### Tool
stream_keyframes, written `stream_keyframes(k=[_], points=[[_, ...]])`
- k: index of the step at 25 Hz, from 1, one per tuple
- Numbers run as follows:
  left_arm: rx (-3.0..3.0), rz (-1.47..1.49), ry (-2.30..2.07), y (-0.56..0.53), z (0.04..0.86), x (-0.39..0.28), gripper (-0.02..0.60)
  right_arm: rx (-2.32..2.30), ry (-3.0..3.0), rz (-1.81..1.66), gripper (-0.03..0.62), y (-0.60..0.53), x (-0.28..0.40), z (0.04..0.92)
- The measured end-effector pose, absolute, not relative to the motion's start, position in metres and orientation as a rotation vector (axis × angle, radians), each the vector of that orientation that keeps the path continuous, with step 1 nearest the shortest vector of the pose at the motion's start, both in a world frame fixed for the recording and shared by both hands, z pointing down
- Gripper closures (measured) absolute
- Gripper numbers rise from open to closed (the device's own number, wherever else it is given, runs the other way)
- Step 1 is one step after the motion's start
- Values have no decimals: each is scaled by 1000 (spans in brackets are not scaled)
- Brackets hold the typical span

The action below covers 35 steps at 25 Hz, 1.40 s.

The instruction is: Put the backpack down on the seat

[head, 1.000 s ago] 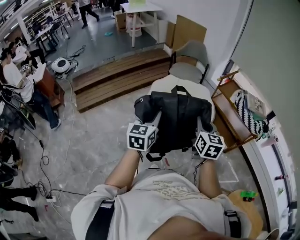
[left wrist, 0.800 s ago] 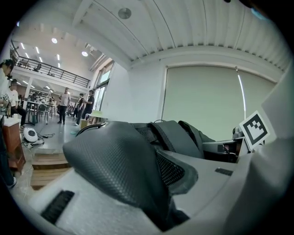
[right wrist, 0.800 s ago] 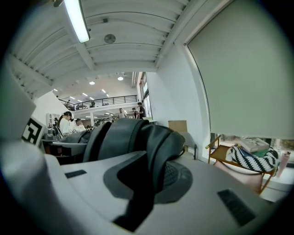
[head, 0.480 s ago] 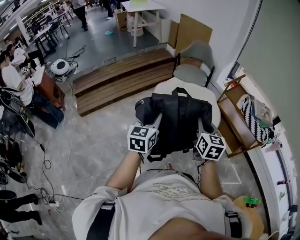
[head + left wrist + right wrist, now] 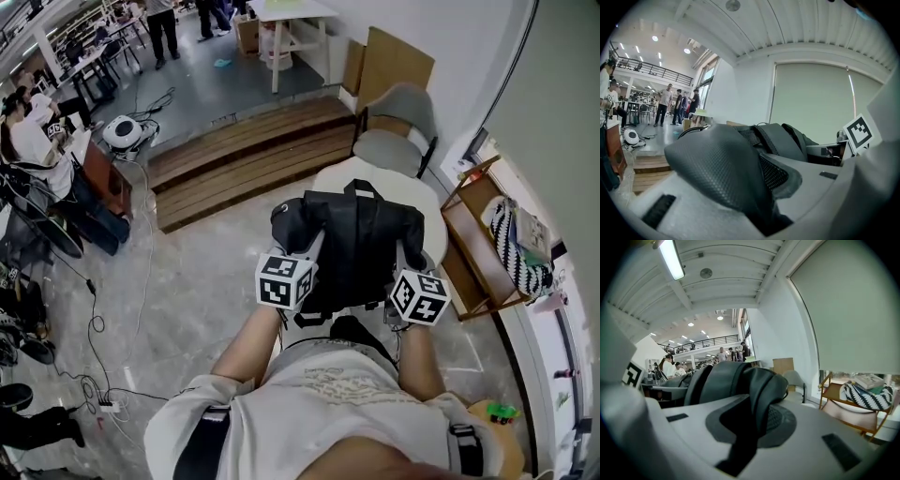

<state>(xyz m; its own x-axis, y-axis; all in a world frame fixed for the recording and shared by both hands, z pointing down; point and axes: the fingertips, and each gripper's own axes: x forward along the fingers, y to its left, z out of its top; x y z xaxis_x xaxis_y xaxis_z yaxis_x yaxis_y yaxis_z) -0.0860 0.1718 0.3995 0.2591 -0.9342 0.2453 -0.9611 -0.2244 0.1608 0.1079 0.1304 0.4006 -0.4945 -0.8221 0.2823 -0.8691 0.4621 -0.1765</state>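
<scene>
At frame centre, the black fabric backpack (image 5: 361, 234) is over the cream round seat (image 5: 330, 178). The left gripper (image 5: 309, 248) and right gripper (image 5: 407, 255) each have their jaws clamped on one of its padded shoulder straps (image 5: 717, 173).

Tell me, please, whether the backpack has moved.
Yes, slightly: the backpack drifted left and toward the person; more white seat shows beyond its top and right.

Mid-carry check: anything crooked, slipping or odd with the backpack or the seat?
Nothing stands out. The backpack hangs level between the left tongs and the right tongs, each clamped on a padded strap, over the white seat.
</scene>
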Motion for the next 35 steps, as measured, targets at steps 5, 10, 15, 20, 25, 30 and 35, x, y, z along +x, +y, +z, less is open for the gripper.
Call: stream_keyframes(k=[5,10,15,20,25,30,35], points=[[2243,141,-1761,151,404,-93,459,1474,-2563,459,543,106,100,405],[2238,171,-1767,114,406,-100,459,1455,-2569,485,543,67,93,412],[2241,198,-1759,60,407,-101,459,1464,-2579,512,543,14,92,413],[2275,213,-1751,10,395,-100,459,1526,-2596,527,543,-34,95,405],[2267,225,-1741,-43,398,-96,459,1512,-2587,544,543,-86,99,408],[2249,238,-1708,-94,408,-87,459,1502,-2557,574,543,-136,108,418],[2232,270,-1689,-137,420,-73,459,1495,-2540,605,543,-178,121,431]])
